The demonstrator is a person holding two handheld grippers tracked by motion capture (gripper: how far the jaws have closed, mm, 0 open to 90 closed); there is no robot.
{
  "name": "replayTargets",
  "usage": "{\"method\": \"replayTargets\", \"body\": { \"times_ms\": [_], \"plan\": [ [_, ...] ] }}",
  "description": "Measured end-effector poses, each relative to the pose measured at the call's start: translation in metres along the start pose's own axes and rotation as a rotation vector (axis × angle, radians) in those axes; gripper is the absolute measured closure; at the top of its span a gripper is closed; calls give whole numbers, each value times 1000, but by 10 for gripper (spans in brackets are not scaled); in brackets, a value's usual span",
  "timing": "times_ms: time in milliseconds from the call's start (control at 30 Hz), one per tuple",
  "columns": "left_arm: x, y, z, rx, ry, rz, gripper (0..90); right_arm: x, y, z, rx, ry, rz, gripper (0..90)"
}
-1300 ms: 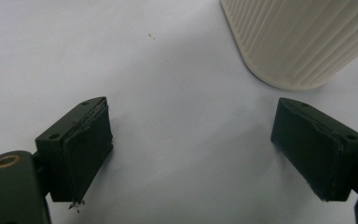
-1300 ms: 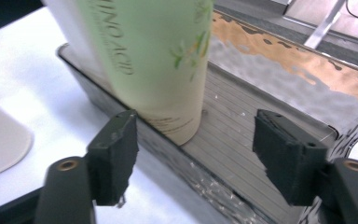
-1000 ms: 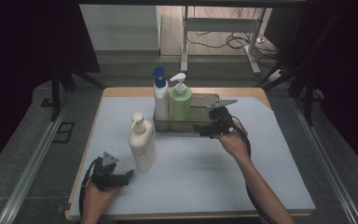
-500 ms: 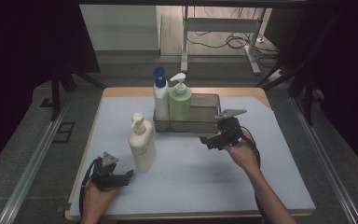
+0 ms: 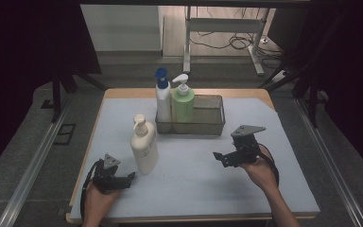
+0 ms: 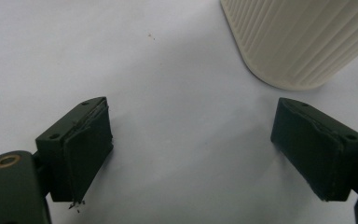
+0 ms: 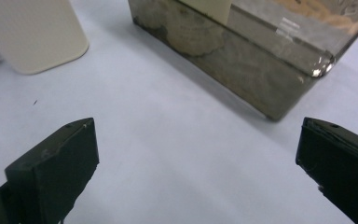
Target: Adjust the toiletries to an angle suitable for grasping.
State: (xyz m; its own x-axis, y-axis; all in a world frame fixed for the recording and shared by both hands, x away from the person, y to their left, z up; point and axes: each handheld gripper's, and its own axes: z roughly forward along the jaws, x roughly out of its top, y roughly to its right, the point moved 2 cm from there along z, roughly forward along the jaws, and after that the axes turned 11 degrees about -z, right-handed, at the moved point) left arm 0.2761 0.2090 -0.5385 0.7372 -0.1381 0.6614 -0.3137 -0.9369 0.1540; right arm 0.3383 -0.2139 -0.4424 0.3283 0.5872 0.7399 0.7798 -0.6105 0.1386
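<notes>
**Hand-held grippers: appearance**

The left gripper [image 5: 123, 179] and right gripper [image 5: 224, 158] are showing matt black bodies, each carrying a grey three-cornered plate on top and trailing a black cable in a loop beside the wrist. Each is ending in two blocky black jaws faced with dark, slightly frayed pads; a brass-coloured screw is showing on the left gripper's body. The forearms are appearing bare, without sleeves.

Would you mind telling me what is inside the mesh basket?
The mesh basket holds a blue-capped white bottle and a green pump bottle, upright at its left end. Its wall hides their bases.
</notes>
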Motion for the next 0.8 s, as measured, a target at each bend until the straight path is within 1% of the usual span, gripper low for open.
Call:
{"method": "replayTargets", "body": {
  "times_ms": [133,267,367,500,633,800],
  "plan": [
    [0,0,0,0,4,-4,123,-11,-4,-8,-4,-10,-8,0],
    [0,0,0,1,3,-3,123,-23,-7,-16,-10,4,5,0],
    [0,0,0,0,1,0,123,-33,-10,-19,-17,10,23,0],
    [0,0,0,0,0,0,124,-47,-14,-16,-2,-5,32,0],
    [0,0,0,0,-1,1,123,-61,-17,-12,-8,-21,44,0],
    [0,0,0,0,-2,0,123,-78,-17,-5,-5,-36,76,0]
  ]
}}
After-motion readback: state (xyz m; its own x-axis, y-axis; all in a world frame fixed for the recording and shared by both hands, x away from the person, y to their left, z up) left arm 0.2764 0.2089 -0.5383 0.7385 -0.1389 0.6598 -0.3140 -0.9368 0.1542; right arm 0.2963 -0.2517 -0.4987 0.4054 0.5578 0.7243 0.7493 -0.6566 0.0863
